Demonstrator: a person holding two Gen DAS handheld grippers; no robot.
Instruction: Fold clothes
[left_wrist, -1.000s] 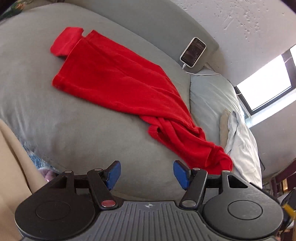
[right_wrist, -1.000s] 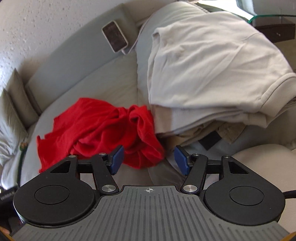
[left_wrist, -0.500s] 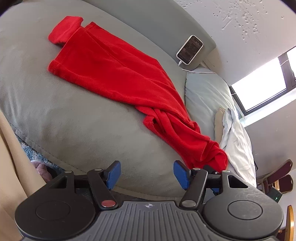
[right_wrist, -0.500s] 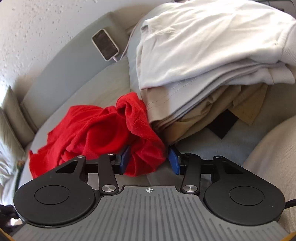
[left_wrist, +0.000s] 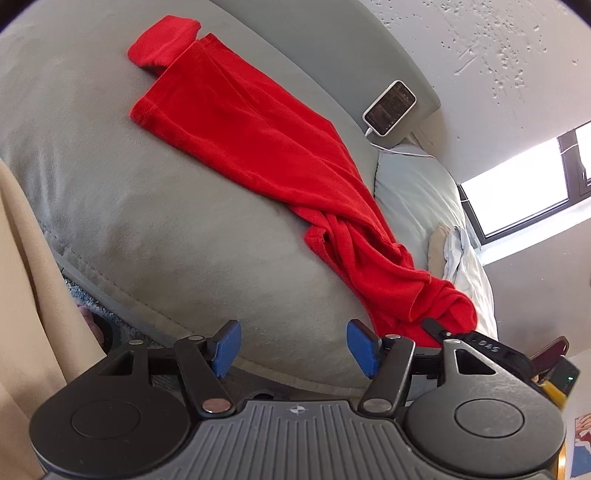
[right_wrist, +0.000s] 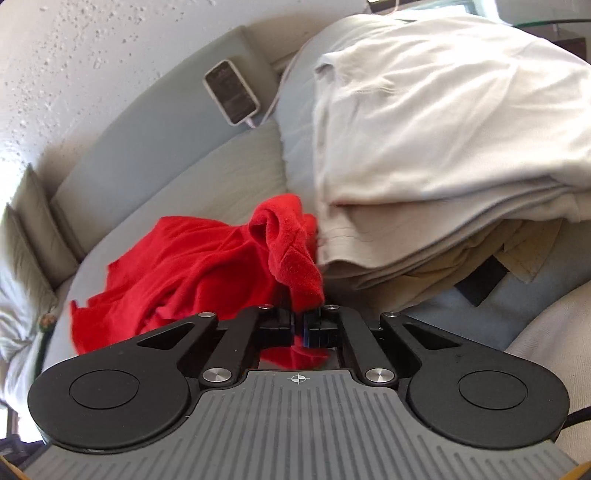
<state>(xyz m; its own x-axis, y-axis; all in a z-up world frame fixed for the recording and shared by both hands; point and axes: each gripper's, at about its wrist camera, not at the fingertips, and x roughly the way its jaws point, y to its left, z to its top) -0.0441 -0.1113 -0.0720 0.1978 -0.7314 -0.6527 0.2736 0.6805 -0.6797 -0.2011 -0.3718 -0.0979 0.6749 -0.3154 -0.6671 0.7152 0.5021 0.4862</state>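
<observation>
Shirt (left_wrist: 258, 144), red, lies across the grey sofa (left_wrist: 129, 221): in the left wrist view it runs from a flat end in the upper left of the frame to a twisted, bunched end at lower right. The right gripper (right_wrist: 300, 326) sits at that bunched end. Its jaws have just been closing and now stand almost together, pinching a thick fold of red cloth low in the centre of the right wrist view. The left gripper (left_wrist: 291, 345) hangs with jaws wide and nothing between them, over bare cushion at the bottom of its frame, well short of the cloth.

Risks, as I judge them:

- The pinch is on a rolled clump, not a clean hem or corner. Lifting from there would probably raise a rope of fabric rather than a flat panel, and the twist would stay in the fold.
- Several layers may be caught at once, so the shirt may not open out when pulled.
- The clump touches the pile (right_wrist: 424, 147) of pale folded clothes at the right of the right wrist view. A pull toward that side could drag or topple the pile.
- A phone (right_wrist: 232, 92) on a cable rests on the sofa back at upper centre, clear of the cloth for now; a wide sweep could snag it.
- With one end held only, the far end may slide off the cushion.
</observation>
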